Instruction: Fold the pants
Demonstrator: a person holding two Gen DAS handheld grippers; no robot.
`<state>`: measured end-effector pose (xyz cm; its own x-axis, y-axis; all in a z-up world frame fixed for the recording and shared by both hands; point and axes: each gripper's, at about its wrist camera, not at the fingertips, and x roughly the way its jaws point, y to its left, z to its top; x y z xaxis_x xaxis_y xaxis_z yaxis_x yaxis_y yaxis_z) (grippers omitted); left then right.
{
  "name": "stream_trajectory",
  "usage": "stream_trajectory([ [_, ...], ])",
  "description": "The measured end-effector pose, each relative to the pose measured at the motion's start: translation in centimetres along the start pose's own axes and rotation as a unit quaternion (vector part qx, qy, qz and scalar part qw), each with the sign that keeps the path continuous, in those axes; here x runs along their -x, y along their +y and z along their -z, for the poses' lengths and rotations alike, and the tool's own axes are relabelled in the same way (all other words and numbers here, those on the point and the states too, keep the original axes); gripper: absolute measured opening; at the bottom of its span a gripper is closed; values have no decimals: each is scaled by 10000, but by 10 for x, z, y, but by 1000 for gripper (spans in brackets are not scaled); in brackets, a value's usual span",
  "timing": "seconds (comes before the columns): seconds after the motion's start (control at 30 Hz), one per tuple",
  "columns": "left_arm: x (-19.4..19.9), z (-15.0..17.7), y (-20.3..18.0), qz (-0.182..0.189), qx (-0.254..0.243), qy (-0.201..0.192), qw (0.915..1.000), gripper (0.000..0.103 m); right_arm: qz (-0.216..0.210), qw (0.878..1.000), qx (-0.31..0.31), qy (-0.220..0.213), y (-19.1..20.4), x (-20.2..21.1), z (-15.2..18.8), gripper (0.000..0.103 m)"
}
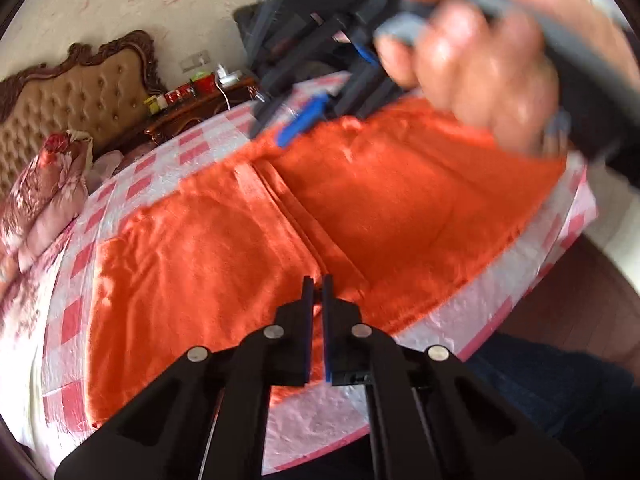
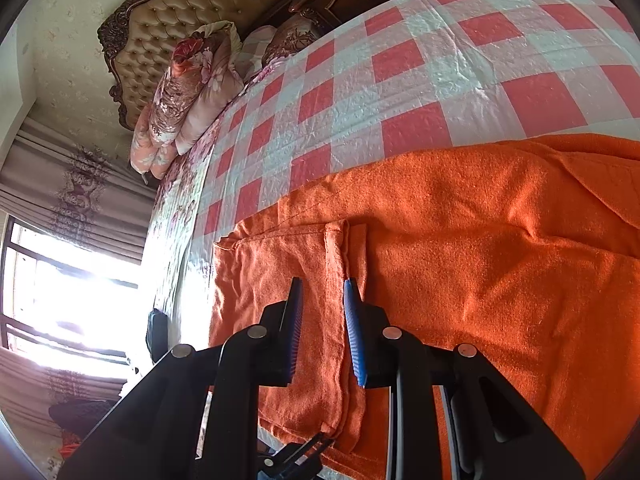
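The left tongs [image 1: 317, 286] are seen nearly closed, a sliver of gap between them, with no cloth evidently held. The right tongs [image 2: 322, 294] are parted above a hemmed edge, nothing gripped. The orange pants [image 1: 248, 240] are spread flat on the checked bed [image 2: 400, 64]; some layers appear overlapped, so folding is judged partly done. The right hand [image 1: 480, 64] is blurred, and the pants' far ends are cut off.
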<state>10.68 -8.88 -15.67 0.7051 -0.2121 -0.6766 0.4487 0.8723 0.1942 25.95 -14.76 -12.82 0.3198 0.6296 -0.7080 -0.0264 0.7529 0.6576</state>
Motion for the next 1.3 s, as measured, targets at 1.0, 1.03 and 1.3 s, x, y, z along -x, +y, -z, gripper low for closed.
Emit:
stream_trajectory([
  [1.0, 42, -27, 1, -118, -261, -555, 9980, 3, 532, 9983, 60, 246, 20, -44, -15, 3],
  [1.03, 38, -26, -5, -72, -332, -524, 9980, 3, 628, 9978, 163, 161, 23, -40, -15, 3],
  [1.3, 1, -9, -30, 106, -576, -52, 9983, 3, 1192, 9910, 603, 24, 20, -43, -8, 3],
])
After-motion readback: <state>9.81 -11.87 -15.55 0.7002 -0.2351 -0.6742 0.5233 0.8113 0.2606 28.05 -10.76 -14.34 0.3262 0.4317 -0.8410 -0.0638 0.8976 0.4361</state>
